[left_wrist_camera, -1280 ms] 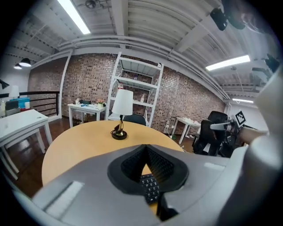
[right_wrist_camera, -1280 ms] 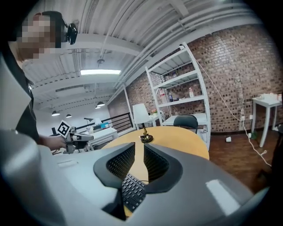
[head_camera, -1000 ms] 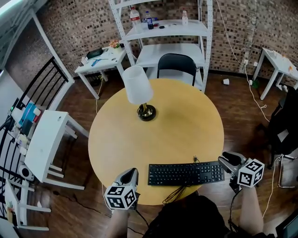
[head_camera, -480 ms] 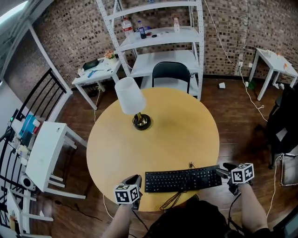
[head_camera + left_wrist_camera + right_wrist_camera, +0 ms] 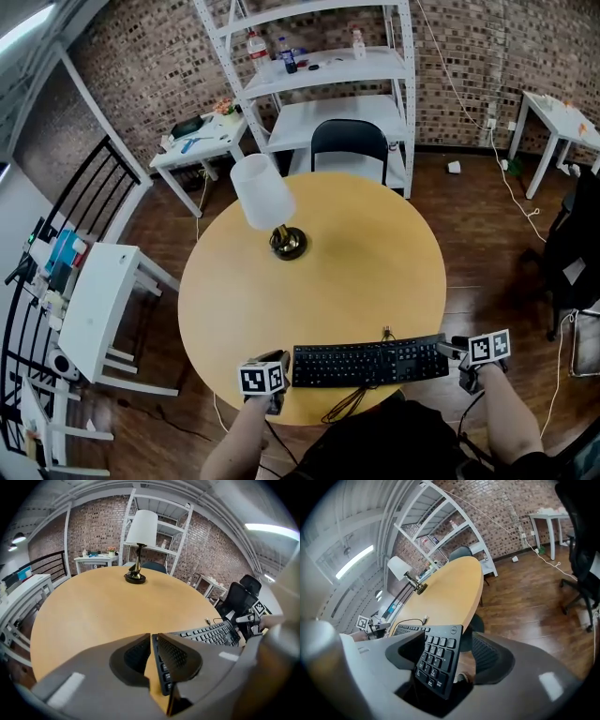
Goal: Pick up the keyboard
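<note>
— Where's the keyboard (image 5: 370, 362)?
— Flat on the round table (image 5: 328, 272), low in the middle of the head view.
— Your claws?
— I'm reaching in. My right gripper (image 5: 464, 644) is opening wide, with the keyboard's end between its jaws, not pinched. My left gripper (image 5: 153, 641) is opening just a crack. I think the other end sits in that gap, but it's hard to see.
— Next?
— Squeeze both ends, lift evenly.

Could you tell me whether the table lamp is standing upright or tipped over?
Upright: the table lamp stands on its base on the round table, shade on top.
</note>
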`<state>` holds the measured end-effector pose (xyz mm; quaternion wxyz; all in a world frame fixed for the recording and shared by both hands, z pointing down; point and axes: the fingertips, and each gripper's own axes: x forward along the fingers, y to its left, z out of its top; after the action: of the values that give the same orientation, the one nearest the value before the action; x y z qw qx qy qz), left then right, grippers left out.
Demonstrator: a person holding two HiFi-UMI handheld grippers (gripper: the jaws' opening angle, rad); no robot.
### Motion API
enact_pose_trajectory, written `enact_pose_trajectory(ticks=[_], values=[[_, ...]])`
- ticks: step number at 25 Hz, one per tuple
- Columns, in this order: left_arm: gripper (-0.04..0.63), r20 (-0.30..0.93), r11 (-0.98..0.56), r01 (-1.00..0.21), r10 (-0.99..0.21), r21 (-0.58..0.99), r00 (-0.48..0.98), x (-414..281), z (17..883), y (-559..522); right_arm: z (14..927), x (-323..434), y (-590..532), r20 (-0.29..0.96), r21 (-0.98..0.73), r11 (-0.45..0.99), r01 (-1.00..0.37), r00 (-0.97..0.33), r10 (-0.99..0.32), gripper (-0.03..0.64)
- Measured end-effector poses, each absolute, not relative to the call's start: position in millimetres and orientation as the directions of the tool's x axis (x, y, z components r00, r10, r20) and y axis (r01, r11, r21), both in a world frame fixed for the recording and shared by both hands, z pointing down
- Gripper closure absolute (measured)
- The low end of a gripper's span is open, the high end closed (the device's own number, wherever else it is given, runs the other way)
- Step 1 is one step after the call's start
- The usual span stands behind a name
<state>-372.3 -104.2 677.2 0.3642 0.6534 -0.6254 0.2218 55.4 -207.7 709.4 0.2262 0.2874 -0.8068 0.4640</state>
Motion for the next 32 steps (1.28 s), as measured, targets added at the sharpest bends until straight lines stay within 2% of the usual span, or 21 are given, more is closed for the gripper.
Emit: enact_pose_trajectory(ticks=[5,12,19,26,29,32], values=[[0.53,0.767,0.005,-0.976,-0.619,0.217,0.167,-365,695,-105,724,51,-214,0.615,-0.665,0.373,-0.647,-0.758,-0.219,0.287],[0.514,0.802,0.049,-0.965,-0.568,0.258,0.185,-370,723,-104,743,52,-214,0.611,-0.711,0.311,-0.63,-0.773,-0.169,0.281],[0.494,0.782,0.066,-0.939,-0.576,0.337,0.24,-381,726,-97,754,33,-209,0.552,-0.773,0.284,-0.567,-0.822,-0.137,0.284],[0.522,0.795,0.04,-0.943,-0.551,0.331,0.256,-365,724,-99,753,29,-211,0.514,-0.792,0.326,-0.516,-0.852,-0.1,0.333],[0.529,0.771,0.045,-0.925,-0.568,0.378,0.288,-364,725,-101,749,27,-213,0.486,-0.812,0.323,-0.486,-0.87,-0.086,0.345],[0.537,0.731,0.079,-0.886,-0.601,0.457,0.323,-363,727,-100,744,24,-213,0.442,-0.837,0.322,-0.442,-0.893,-0.078,0.399]])
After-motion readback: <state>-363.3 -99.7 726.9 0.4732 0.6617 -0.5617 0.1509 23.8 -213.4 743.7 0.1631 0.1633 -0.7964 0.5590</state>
